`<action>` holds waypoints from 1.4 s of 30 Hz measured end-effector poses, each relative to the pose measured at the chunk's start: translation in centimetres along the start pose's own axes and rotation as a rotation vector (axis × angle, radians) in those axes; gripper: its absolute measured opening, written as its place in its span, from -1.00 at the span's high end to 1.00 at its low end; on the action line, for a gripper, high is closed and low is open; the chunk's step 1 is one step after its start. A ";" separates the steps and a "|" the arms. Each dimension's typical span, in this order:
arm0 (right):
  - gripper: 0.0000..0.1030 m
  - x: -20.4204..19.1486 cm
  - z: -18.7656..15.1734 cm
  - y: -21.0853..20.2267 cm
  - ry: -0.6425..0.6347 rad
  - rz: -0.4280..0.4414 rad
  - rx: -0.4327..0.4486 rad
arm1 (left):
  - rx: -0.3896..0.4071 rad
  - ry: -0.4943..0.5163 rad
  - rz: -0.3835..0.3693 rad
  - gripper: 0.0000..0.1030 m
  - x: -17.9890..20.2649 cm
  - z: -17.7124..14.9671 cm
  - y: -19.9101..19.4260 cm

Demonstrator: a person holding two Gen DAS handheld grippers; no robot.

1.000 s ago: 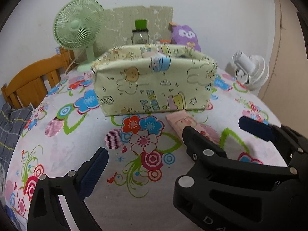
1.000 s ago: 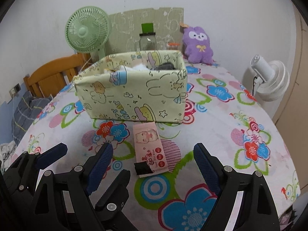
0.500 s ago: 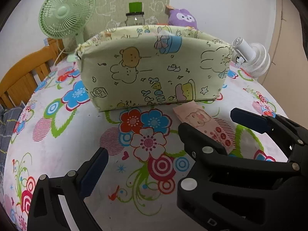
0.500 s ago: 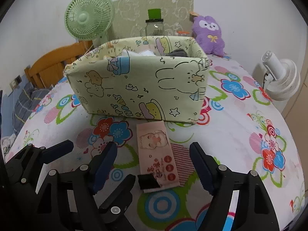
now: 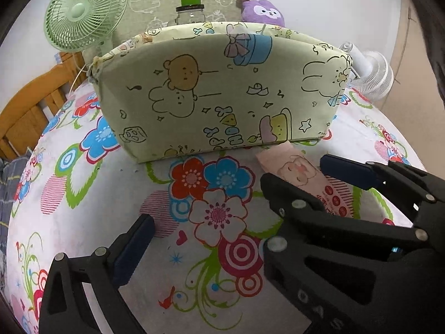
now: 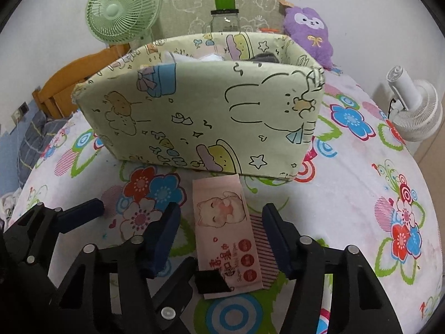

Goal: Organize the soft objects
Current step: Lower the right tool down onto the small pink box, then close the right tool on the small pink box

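Right wrist view: my right gripper [image 6: 221,239] straddles the pink tissue pack [image 6: 226,233], which lies flat on the floral tablecloth [image 6: 361,194] just in front of the cartoon-print fabric box [image 6: 211,117]; its jaws are closing, pads not yet touching. My left gripper [image 6: 133,222] stands open beside it, empty.

1. The left wrist camera sits low over the flowered table [image 5: 83,222] and looks forward and down - the pale green box [image 5: 222,91] is close and fills the middle.
2. The right wrist camera looks the same way from a spot further right, so it sees into the box [image 6: 211,111].
3. Both views share the box, the pink packet [image 5: 303,178] [image 6: 225,222], the green fan [image 5: 83,11] [image 6: 122,8] and the purple plush [image 5: 264,12] [image 6: 308,30] - and each sees the other gripper.
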State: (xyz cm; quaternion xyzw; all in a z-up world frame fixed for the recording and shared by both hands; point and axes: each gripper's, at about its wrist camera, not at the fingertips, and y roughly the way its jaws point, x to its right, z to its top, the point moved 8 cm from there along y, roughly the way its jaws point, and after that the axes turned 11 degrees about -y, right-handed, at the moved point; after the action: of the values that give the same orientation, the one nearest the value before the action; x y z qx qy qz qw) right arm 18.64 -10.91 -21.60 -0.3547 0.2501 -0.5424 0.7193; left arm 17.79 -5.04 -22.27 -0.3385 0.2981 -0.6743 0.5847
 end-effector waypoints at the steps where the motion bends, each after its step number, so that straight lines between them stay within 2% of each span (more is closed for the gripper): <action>1: -0.13 0.1 0.0 0.1 0.000 0.001 -0.004 | -0.002 -0.002 -0.002 -1.00 0.0 0.0 0.0; 3: -0.09 0.1 0.1 0.3 -0.003 -0.001 -0.009 | -0.006 -0.005 -0.006 -1.00 -0.1 0.2 0.2; 7: 0.13 0.0 0.2 0.5 -0.021 -0.018 -0.018 | -0.004 -0.005 -0.006 -1.00 -0.3 0.4 0.3; 27: 0.17 0.0 -1.0 -0.8 -0.001 -0.010 -0.008 | -0.001 0.031 0.017 -0.99 0.6 -0.7 -0.8; 42: 0.17 0.3 -0.8 -4.3 0.000 -0.032 0.066 | 0.080 0.040 0.032 -0.99 1.5 -0.4 -4.1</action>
State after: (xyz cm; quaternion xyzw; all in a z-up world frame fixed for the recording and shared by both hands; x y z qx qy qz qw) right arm 15.50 -12.10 -18.71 -0.3348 0.2263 -0.5616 0.7220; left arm 14.98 -5.92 -19.08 -0.2965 0.2881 -0.6829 0.6023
